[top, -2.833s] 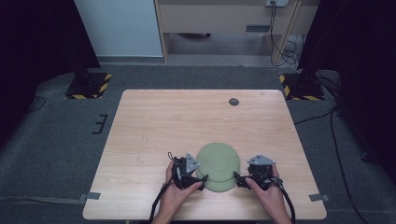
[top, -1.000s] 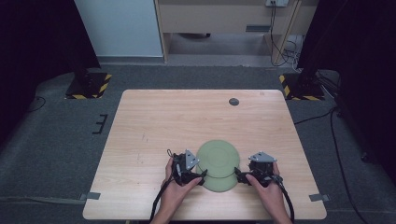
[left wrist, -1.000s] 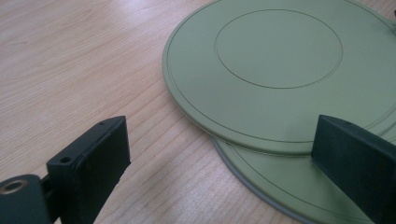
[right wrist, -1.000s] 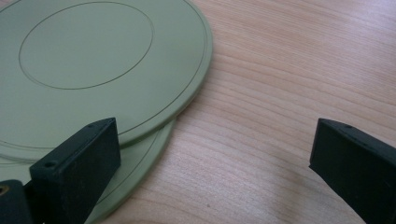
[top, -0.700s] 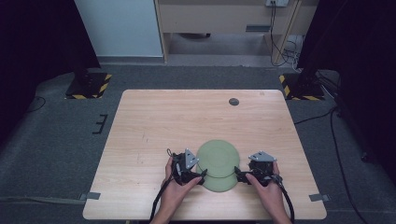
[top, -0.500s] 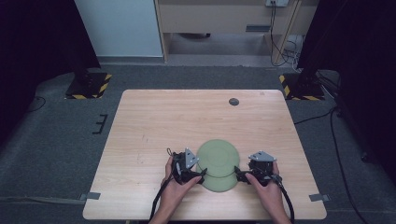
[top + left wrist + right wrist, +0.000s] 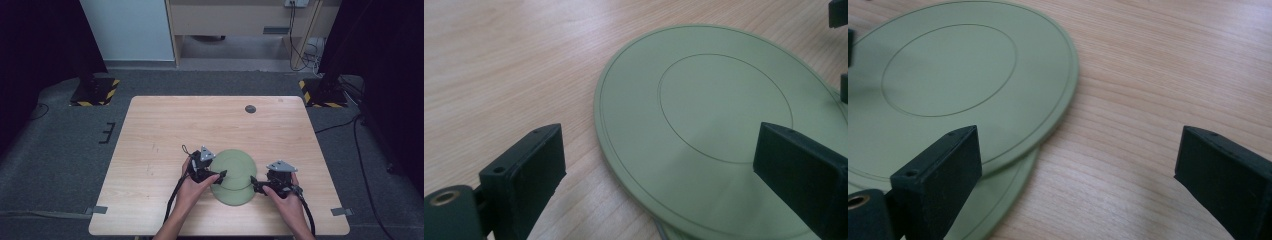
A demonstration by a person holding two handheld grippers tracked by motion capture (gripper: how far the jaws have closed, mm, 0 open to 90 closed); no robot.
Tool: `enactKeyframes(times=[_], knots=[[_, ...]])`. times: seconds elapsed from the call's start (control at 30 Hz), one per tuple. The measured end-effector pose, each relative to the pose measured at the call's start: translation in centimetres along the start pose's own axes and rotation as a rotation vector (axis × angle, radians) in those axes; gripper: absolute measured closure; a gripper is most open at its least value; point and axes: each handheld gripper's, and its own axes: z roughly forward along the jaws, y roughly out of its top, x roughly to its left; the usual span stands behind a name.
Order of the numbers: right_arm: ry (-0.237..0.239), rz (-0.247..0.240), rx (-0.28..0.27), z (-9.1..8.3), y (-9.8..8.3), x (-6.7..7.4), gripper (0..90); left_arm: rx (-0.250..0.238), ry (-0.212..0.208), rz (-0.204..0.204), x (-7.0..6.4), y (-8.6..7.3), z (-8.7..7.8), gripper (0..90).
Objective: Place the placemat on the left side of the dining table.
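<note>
Two green plates lie stacked, slightly offset, at the near middle of the table [image 7: 150, 130]: the upper plate [image 7: 233, 169] on the lower plate [image 7: 231, 196]. Your left gripper [image 7: 220, 175] and right gripper [image 7: 253, 183] flank them, jaws wide, holding nothing. Probably separating them remains undone.

A light wooden surface [image 7: 165, 130] stands on grey carpeted floor [image 7: 60, 150]. Near its far edge sits a small dark round disc [image 7: 250, 109]. Two black stand bases with yellow-and-black hazard stripes [image 7: 95, 92] [image 7: 320, 93] flank the far corners. Beyond are a pale panel [image 7: 127, 30], a wooden cabinet [image 7: 235, 17] and loose cables [image 7: 310, 52]
</note>
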Motion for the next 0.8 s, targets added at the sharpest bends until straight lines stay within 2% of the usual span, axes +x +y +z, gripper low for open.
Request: enactKeyframes(times=[0.13, 0.2, 0.27, 0.3, 0.4, 0.47, 0.53, 0.63, 0.67, 0.7, 0.73, 0.77, 0.8], knots=[[0.007, -0.012, 0.004, 0.2, 0.1, 0.4, 5.3, 0.007, -0.033, -0.064, 0.5, 0.0, 0.6, 6.0], [0.006, -0.013, 0.005, 0.2, 0.1, 0.5, 5.2, 0.029, -0.048, -0.082, 0.7, 0.0, 0.9, 6.2], [0.007, -0.012, 0.007, 0.2, 0.1, 0.4, 5.1, 0.045, -0.093, -0.137, 1.0, -0.2, 1.2, 8.8], [0.007, -0.009, 0.006, 0.3, 0.0, 0.4, 5.1, 0.038, -0.097, -0.139, 0.9, -0.2, 1.2, 9.3], [0.006, -0.006, 0.005, 0.3, 0.0, 0.4, 4.8, 0.057, -0.063, -0.067, 0.5, -0.2, 1.4, 10.8], [0.007, -0.002, 0.004, 0.3, 0.0, 0.4, 4.4, 0.055, -0.079, -0.068, 0.2, -0.2, 1.5, 10.9], [0.006, 0.000, 0.004, 0.3, 0.0, 0.4, 4.4, 0.053, -0.073, -0.070, 0.1, -0.2, 1.5, 10.8], [0.008, 0.007, 0.003, 0.4, -0.1, 0.4, 3.3, 0.038, -0.072, -0.108, 0.2, -0.1, 1.4, 14.2], [0.009, 0.009, 0.004, 0.4, -0.1, 0.3, 3.2, 0.030, -0.070, -0.117, 0.3, -0.1, 1.3, 16.4], [0.009, 0.009, 0.004, 0.4, -0.1, 0.3, 3.2, 0.021, -0.064, -0.109, 0.3, -0.1, 1.1, 16.4], [0.009, 0.009, 0.004, 0.4, -0.1, 0.3, 3.2, 0.007, -0.055, -0.107, 0.3, 0.1, 0.9, 22.7], [0.009, 0.009, 0.003, 0.4, -0.1, 0.3, 3.2, -0.009, -0.056, -0.113, 0.3, 0.2, 0.5, 22.7], [0.008, 0.008, 0.003, 0.4, -0.1, 0.3, 3.2, -0.041, -0.061, -0.129, 0.4, 0.4, 0.1, 25.8]])
